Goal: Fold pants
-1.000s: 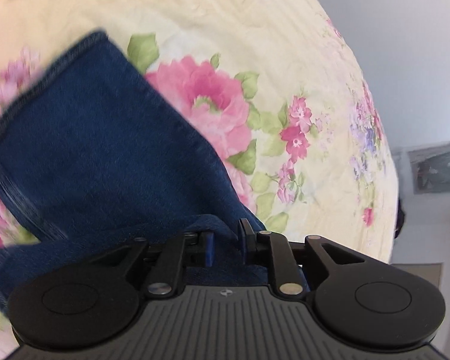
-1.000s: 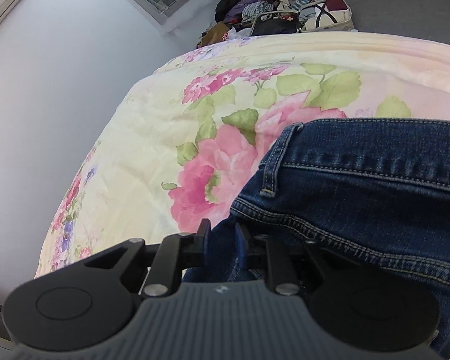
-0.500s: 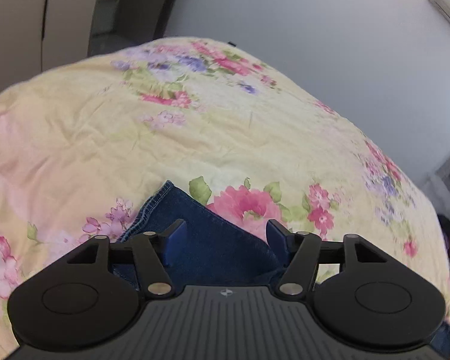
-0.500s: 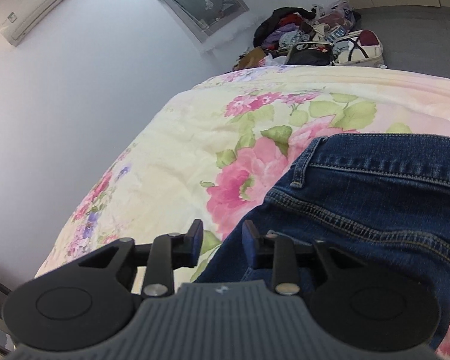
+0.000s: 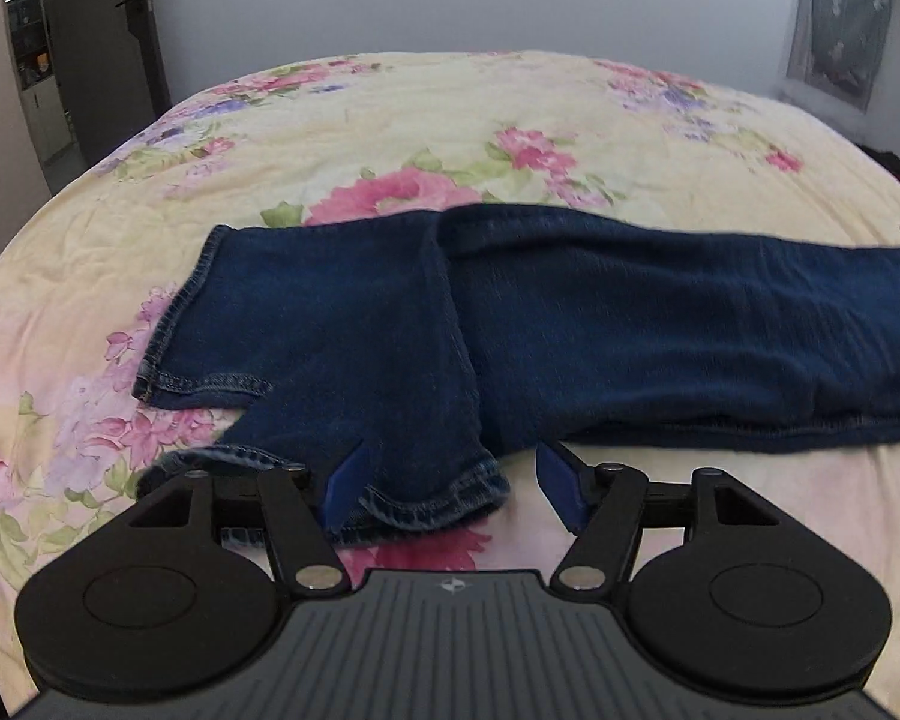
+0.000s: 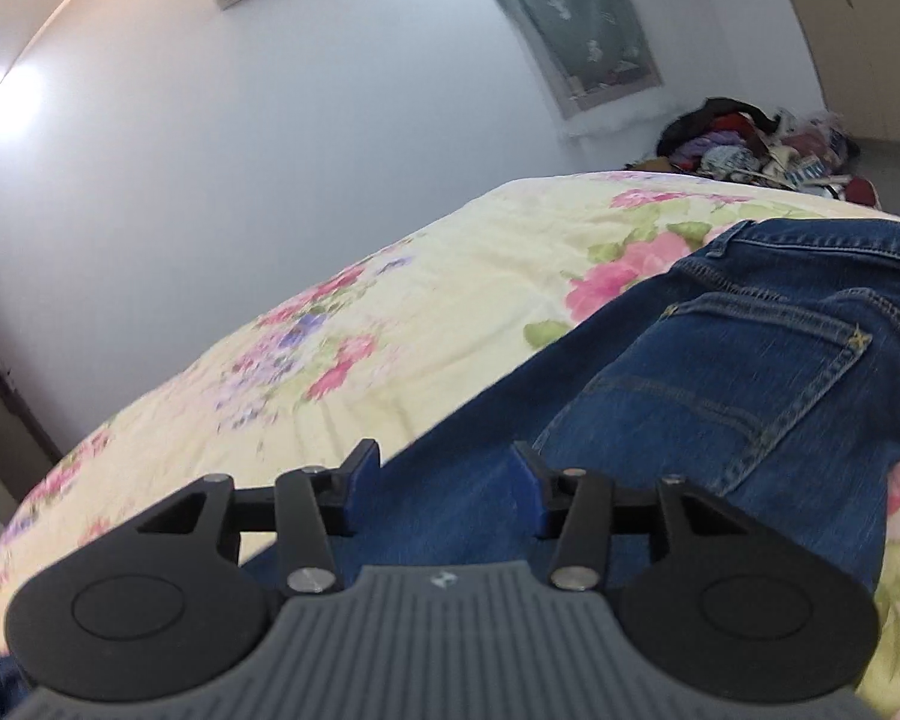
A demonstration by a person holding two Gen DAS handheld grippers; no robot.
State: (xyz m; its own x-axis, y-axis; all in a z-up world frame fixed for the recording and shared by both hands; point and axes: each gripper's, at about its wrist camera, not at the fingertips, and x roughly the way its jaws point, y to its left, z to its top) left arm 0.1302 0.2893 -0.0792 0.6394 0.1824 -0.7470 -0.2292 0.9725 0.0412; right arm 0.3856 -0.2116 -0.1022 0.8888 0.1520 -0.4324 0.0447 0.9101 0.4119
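Dark blue jeans (image 5: 570,324) lie flat across the floral bedspread (image 5: 450,120), legs folded one over the other, with the hems (image 5: 210,384) at the left. My left gripper (image 5: 450,483) is open just above the nearest hem (image 5: 438,504), which lies loose between its blue pads (image 5: 345,480) without being pressed. In the right wrist view the jeans' seat shows its back pocket (image 6: 750,372) and waistband (image 6: 810,240). My right gripper (image 6: 444,474) hangs over the denim, its jaws opening and gripping nothing.
The bedspread (image 6: 390,312) runs up to a plain wall. A pile of clothes (image 6: 762,150) lies on the floor beyond the bed's far right corner. A grey cloth (image 6: 570,30) hangs on the wall, and a dark door (image 5: 108,60) stands at the left.
Both grippers were shut on denim a second ago and have opened and let it go. Both have pulled back and rolled, so more of the jeans and the room shows.
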